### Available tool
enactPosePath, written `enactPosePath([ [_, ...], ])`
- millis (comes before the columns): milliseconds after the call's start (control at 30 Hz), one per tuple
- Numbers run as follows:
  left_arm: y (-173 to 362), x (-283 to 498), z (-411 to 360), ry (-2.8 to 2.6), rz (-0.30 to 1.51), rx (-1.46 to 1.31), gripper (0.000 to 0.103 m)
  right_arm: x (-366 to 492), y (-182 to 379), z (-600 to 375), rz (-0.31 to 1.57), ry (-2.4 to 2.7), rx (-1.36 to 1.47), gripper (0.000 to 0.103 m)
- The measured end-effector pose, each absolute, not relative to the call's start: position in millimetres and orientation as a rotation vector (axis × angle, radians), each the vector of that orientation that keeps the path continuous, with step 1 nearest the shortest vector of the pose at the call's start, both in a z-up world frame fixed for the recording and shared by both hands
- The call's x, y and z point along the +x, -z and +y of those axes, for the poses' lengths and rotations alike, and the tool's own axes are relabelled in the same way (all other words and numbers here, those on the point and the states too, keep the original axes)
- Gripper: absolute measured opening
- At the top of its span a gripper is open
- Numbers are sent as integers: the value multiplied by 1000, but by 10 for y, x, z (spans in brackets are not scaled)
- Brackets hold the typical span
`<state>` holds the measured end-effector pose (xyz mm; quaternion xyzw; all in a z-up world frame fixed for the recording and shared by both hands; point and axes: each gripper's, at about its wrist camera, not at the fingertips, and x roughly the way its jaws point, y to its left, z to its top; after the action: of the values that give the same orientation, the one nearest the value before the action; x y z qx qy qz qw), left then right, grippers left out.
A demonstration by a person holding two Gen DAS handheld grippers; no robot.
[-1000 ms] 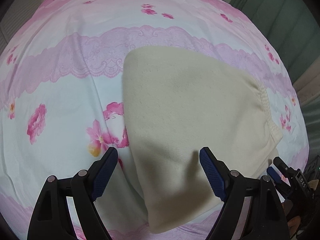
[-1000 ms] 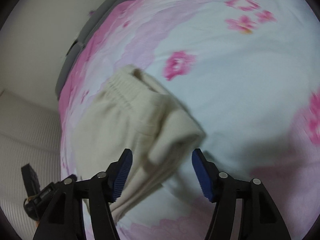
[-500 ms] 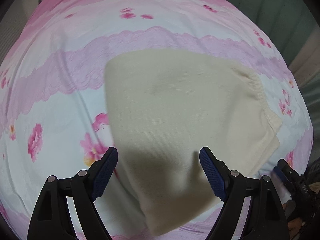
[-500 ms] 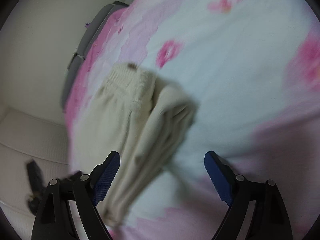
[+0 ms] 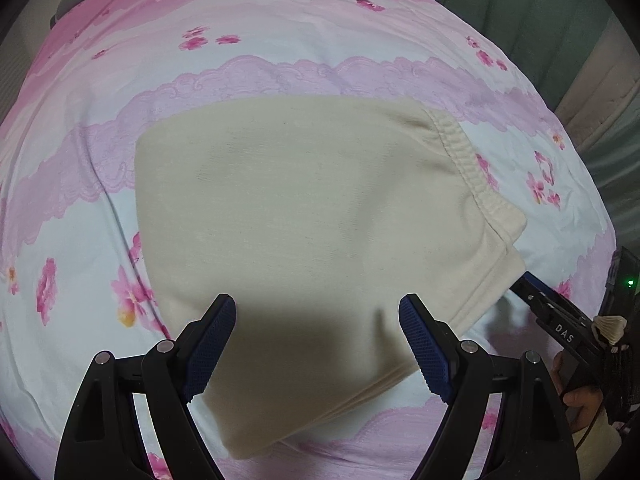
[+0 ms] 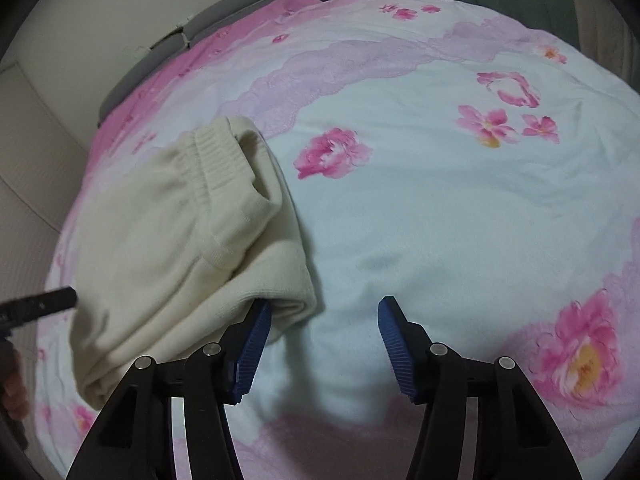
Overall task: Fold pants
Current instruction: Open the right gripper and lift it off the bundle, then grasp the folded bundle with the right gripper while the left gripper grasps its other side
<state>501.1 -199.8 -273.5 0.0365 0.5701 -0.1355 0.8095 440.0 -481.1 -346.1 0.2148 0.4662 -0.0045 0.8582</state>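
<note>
Pants (image 5: 312,216) lie folded on the bed (image 5: 280,60), my left gripper (image 5: 318,344) wide open above them, my right gripper (image 6: 322,348) just closing half-way on nothing beside their corner, so I should tidy that corner gently.

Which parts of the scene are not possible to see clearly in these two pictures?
- Pants, left wrist view: lower layers hidden under the top fold; near part darkened by shadow.
- Right gripper, left wrist view: only one finger visible at the edge.
- Left gripper, right wrist view: cut off by the left edge.
- Bedspread: far edge cut off.
</note>
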Motion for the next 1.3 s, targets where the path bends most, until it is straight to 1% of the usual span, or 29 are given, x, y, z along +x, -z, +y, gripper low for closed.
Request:
enactPosePath([
  [233, 2703, 4988, -2092, 282, 1217, 75, 84, 4439, 3559, -4797, 1002, -21, 443, 58],
  [467, 2679, 4973, -2174, 281, 1223, 75, 84, 4470, 3695, -4869, 1010, -6, 514, 58],
  [533, 2646, 4962, -2201, 285, 1217, 79, 84, 4461, 3710, -4837, 1006, 6, 471, 55],
  [633, 2600, 4951, -2235, 293, 1202, 87, 84, 4394, 3581, -4901, 975, 50, 465, 54],
  [700, 2590, 4957, -2240, 294, 1199, 83, 84, 4276, 3477, -5057, 941, 225, 413, 51],
  [767, 2586, 4961, -2250, 298, 1199, 78, 84, 4188, 3508, -5322, 935, 350, 479, 49],
  [833, 2572, 4957, -2267, 298, 1190, 83, 84, 4136, 3530, -5537, 940, 303, 606, 48],
  [900, 2566, 4962, -2296, 300, 1186, 97, 84, 4097, 3447, -5522, 921, 256, 608, 49],
  [933, 2557, 4965, -2306, 296, 1179, 110, 84, 4070, 3401, -5464, 908, 188, 637, 53],
  [967, 2541, 4962, -2312, 294, 1168, 124, 84, 4054, 3390, -5417, 898, 138, 677, 65],
  [1000, 2532, 4964, -2314, 293, 1162, 135, 84, 4034, 3385, -5342, 887, 86, 729, 73],
  [1033, 2523, 4964, -2310, 294, 1157, 142, 84, 4014, 3407, -5238, 872, 35, 794, 84],
  [1067, 2517, 4963, -2304, 295, 1155, 147, 84, 4009, 3428, -5160, 857, -1, 832, 88],
  [1200, 2504, 4956, -2261, 292, 1139, 180, 84, 4088, 3637, -4799, 854, -145, 976, 89],
  [1267, 2500, 4955, -2225, 292, 1129, 195, 84, 4135, 3785, -4685, 832, -191, 1051, 94],
  [1300, 2500, 4953, -2208, 290, 1124, 204, 84, 4160, 3866, -4637, 837, -190, 1075, 94],
])
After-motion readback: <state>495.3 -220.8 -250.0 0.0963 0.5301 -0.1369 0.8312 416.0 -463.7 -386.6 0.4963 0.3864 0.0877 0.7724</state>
